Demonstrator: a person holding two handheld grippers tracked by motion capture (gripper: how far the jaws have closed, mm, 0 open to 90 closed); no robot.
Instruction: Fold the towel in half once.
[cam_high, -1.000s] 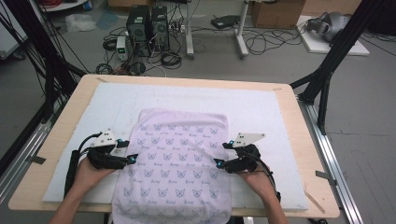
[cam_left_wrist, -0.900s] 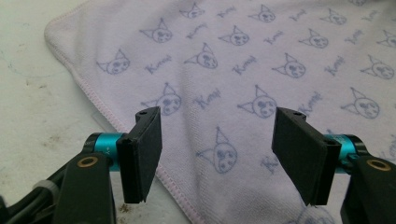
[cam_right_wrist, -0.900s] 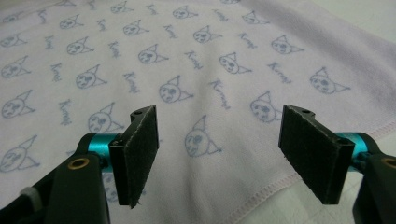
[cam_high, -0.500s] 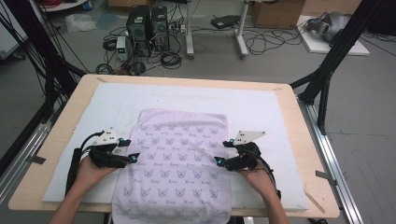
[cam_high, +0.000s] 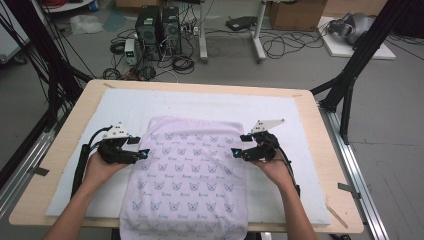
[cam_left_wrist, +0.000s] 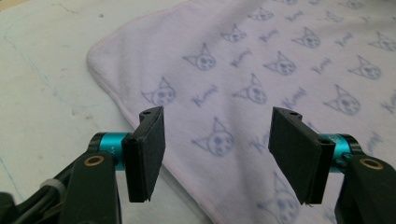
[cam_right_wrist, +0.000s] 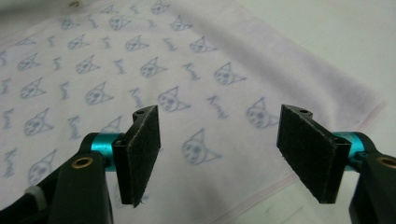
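Left hand-held gripper and right hand-held gripper level over towel edges, pointing inward, jaws apart, just been closing slightly, nothing gripped

Pale pink towel printed with cat faces, a small script word between them, too blurred to read

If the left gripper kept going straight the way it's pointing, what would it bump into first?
Most likely the pale pink towel. The left gripper has open jaws with nothing between them, aimed over the towel's side edge toward its printed middle. How high it hovers above the cloth is hard to judge.
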